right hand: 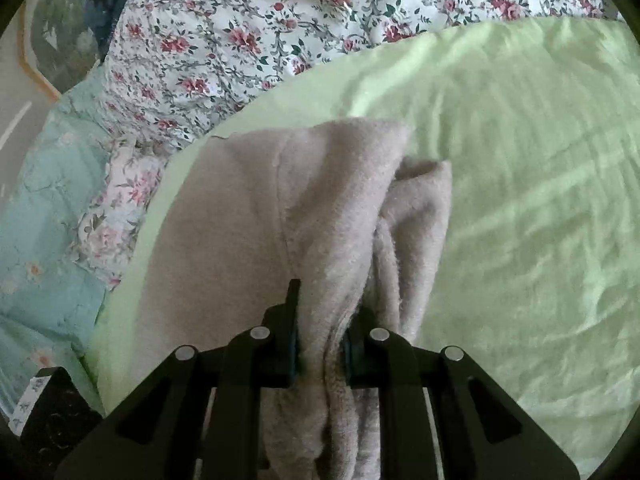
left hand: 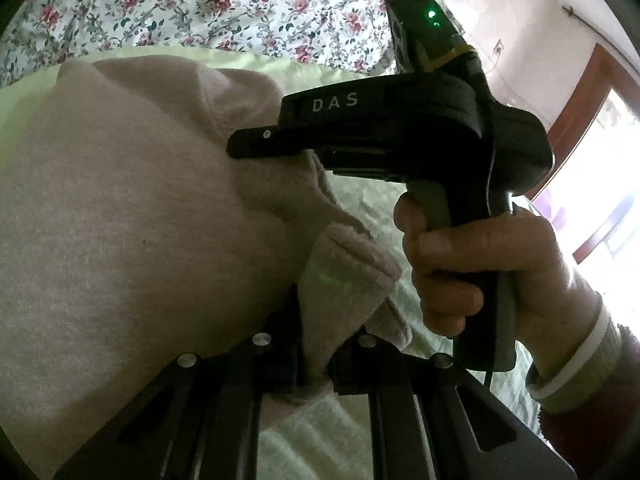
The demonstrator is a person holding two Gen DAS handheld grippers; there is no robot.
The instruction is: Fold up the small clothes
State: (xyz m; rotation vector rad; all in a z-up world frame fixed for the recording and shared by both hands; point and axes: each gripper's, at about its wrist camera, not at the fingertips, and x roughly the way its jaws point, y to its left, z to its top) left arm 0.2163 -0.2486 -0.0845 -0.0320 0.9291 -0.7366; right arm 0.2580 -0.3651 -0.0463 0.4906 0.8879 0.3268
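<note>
Right gripper (right hand: pixel 320 344) pinches beige fleece garment (right hand: pixel 280 216) over green sheet (right hand: pixel 520 160).

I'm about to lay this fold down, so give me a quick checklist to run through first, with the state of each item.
1. Left gripper shut on the beige garment: ok.
2. Right gripper shut on the same garment, a thick bunch between its pads: ok.
3. Green sheet free of other things where the fold would land: ok.
4. Edges of the garment lined up: not ok, one layer hangs rumpled behind the other.
5. Far end of the garment lying flat: cannot tell.
6. Floral bedding apart from the garment: ok.
</note>
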